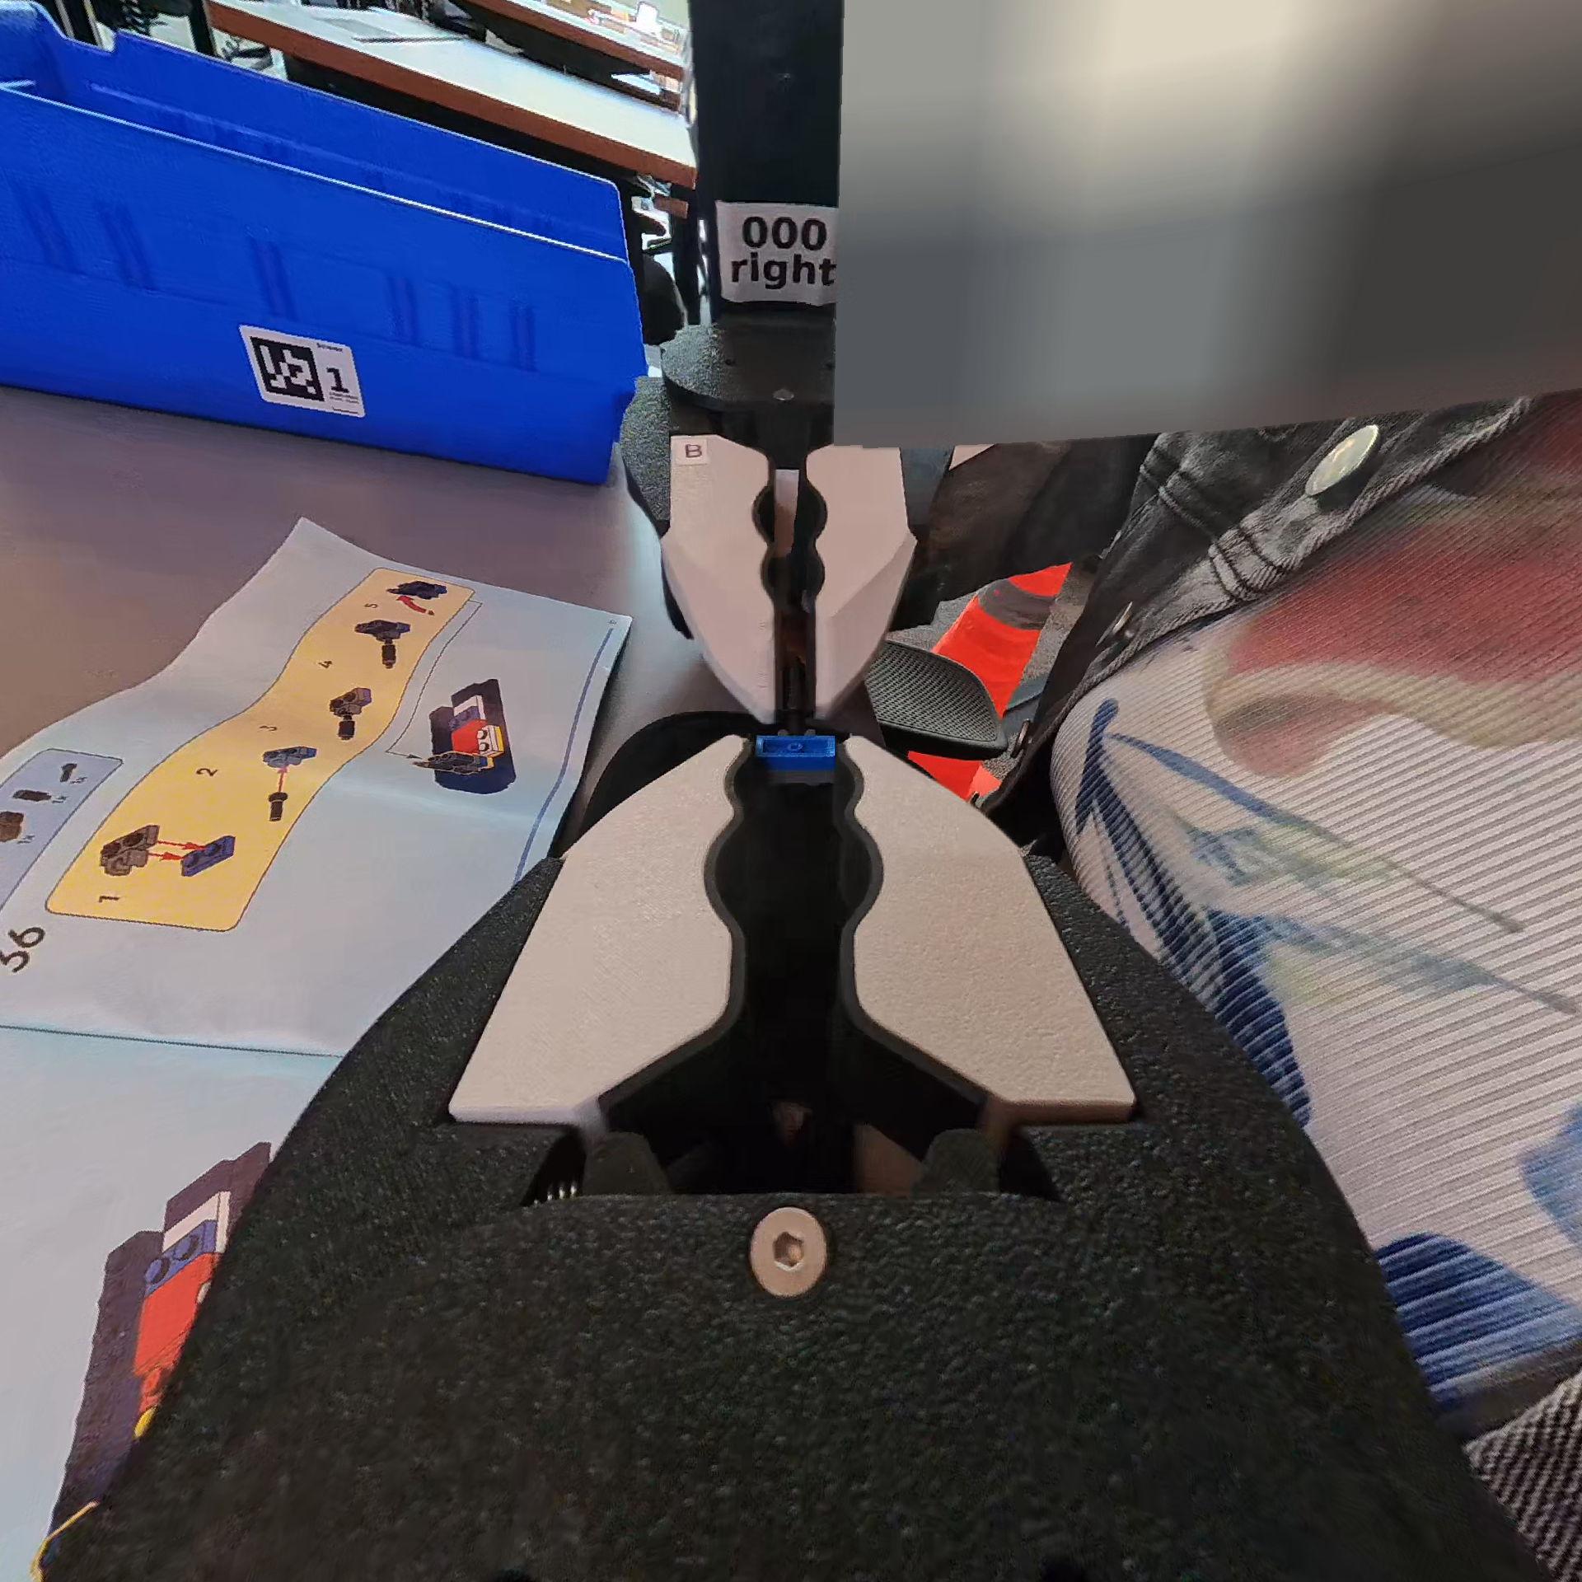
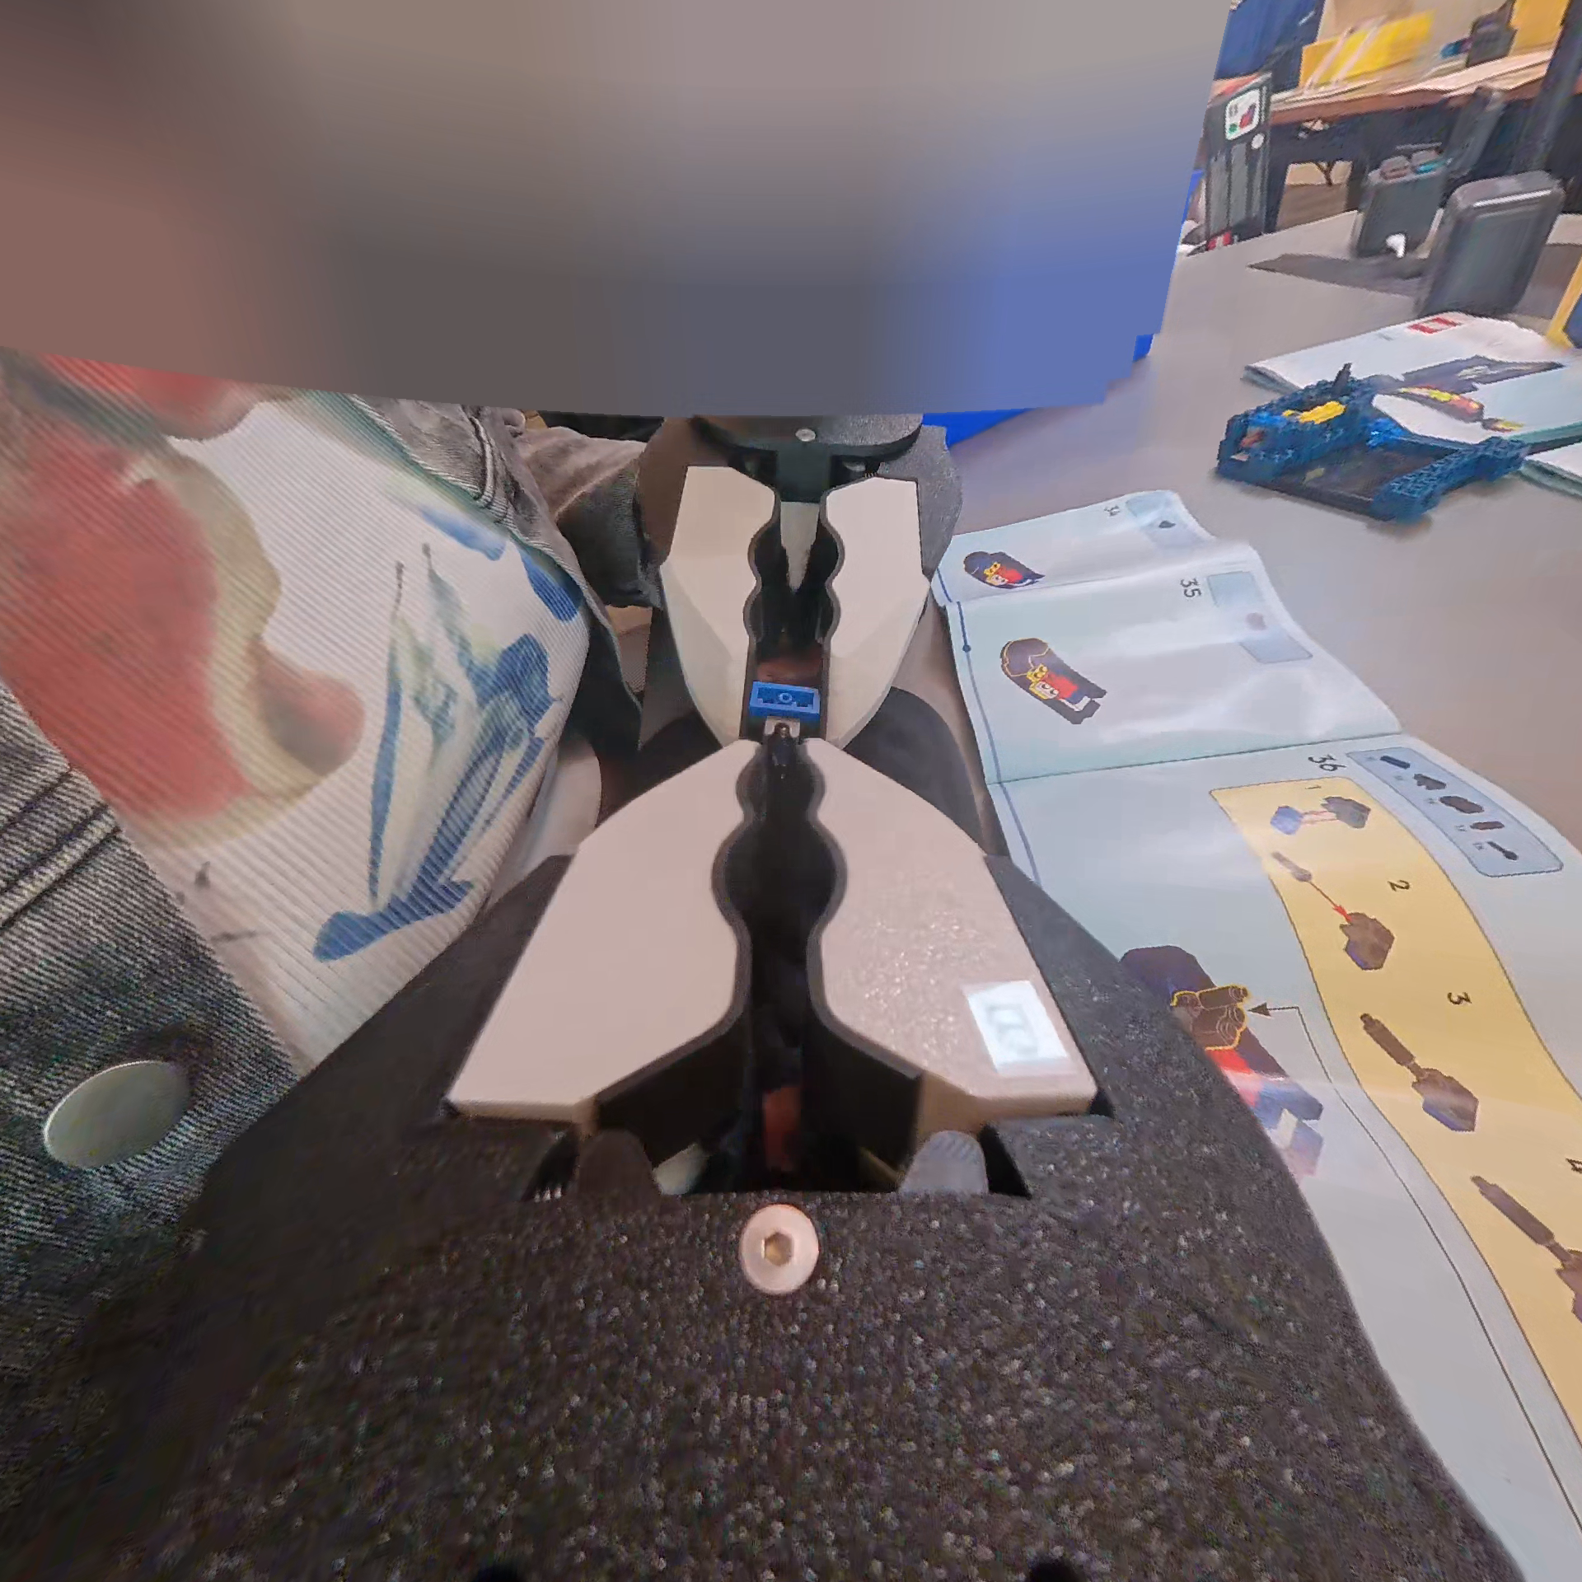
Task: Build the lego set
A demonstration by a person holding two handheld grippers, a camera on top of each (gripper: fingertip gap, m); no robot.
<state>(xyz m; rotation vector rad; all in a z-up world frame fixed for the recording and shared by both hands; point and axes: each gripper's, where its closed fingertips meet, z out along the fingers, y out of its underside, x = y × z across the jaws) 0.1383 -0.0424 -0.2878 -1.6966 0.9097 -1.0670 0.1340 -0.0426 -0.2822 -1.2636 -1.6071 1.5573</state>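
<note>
Two grippers [image 1: 794,743] [image 2: 777,752], one blue brick [image 1: 794,753], one black pin [image 2: 779,753], one blue bin [image 1: 300,282], one open instruction booklet [image 1: 342,770], one blue brick model [image 2: 1370,445], one orange cone [image 1: 1002,651].

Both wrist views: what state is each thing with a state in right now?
Left hand-held gripper: shut on the blue brick.
Right hand-held gripper: shut on a small black pin, tip to tip with the left.
Instruction booklet: open, flat on the table.
Blue bin: upright, contents hidden.
Blue brick model: standing, partly built.
</note>
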